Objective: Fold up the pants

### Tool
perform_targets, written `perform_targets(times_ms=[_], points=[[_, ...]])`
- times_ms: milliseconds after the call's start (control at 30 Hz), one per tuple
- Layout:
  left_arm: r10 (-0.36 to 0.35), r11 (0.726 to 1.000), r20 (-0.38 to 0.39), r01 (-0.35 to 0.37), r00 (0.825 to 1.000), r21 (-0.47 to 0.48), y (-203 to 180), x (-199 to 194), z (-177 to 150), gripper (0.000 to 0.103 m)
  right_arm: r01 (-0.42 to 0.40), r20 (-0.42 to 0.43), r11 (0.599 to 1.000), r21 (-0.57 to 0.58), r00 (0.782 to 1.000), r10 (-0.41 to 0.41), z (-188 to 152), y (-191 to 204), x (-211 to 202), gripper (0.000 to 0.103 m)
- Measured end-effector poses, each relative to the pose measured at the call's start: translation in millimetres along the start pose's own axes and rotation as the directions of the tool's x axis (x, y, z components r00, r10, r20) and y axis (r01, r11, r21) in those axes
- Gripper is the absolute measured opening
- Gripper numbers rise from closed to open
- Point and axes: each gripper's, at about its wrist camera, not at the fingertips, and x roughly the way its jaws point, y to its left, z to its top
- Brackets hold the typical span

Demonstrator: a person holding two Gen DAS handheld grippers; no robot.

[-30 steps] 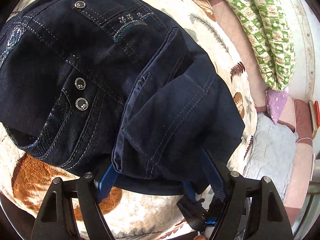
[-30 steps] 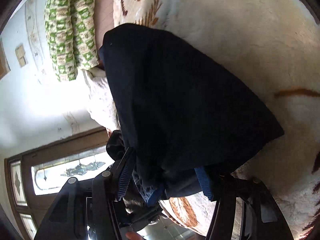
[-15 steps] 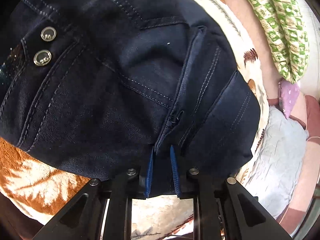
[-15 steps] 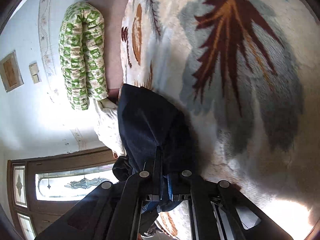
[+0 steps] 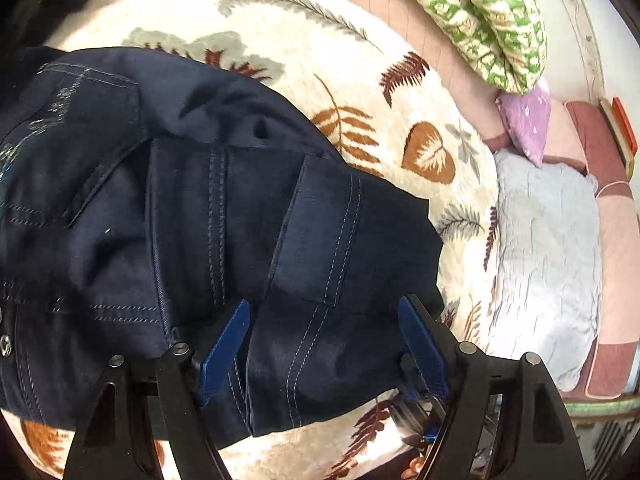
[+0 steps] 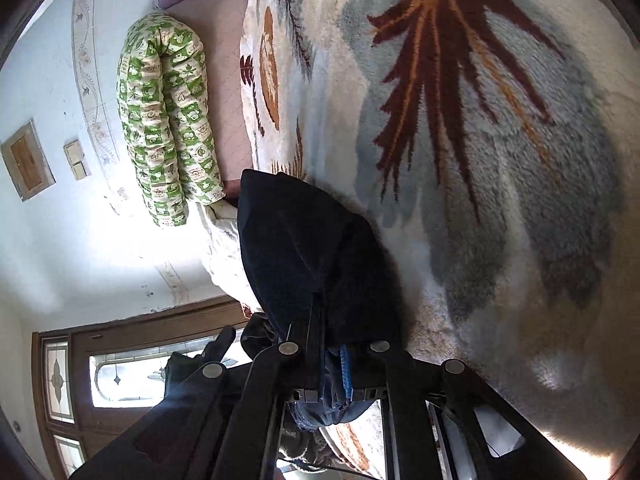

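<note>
Nearest us, our left claw (image 5: 324, 340) is opening, its 2 blue pads wide apart, with a fold of the dark navy pants (image 5: 208, 216) lying between them, touching neither. The pants spread out ahead and to the left of it over the leaf-patterned blanket (image 5: 360, 80) on the bed. Our right claw (image 6: 332, 364) is nearly closed and pinches another part of the pants (image 6: 304, 248), which bunches up just beyond its tips. Farther off we see a green patterned bolster (image 6: 168, 120) against the wall.

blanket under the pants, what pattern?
Cream blanket with brown, rust and grey leaf and fern prints; clearest in the left wrist view.
</note>
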Motion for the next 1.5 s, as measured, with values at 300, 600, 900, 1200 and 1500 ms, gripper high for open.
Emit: perform_targets(times_ms=[300,600,900,1200,1500], points=[[0.003,0.997,-0.073,0.003,0.997,0.082,-16,42,33,0.069,-0.004,-0.007,1.000,0.014,1.000,0.004,2,-3,0,0.009],[-0.014,0.999,-0.068,0.012,0.998,-0.030,6,49,38,0.008,-0.015,0.000,1.000,-0.001,1.000,0.015,3,-3,0,0.008],[0.182,0.983,0.094,-0.179,0.979,-0.033,5,-39,25,0.007,-0.187,-0.129,0.980,0.071,0.972,0.195,-36,21,16,0.005],[0.392,0.920,0.007,-0.392,0.920,-0.030,22,27,48,0.023,-0.053,-0.043,0.998,0.022,0.998,0.054,-21,2,25,0.008],[0.323,0.938,0.122,-0.335,0.938,0.089,14,-40,30,0.068,-0.085,-0.058,0.996,0.040,0.994,0.088,-10,3,-7,0.039]])
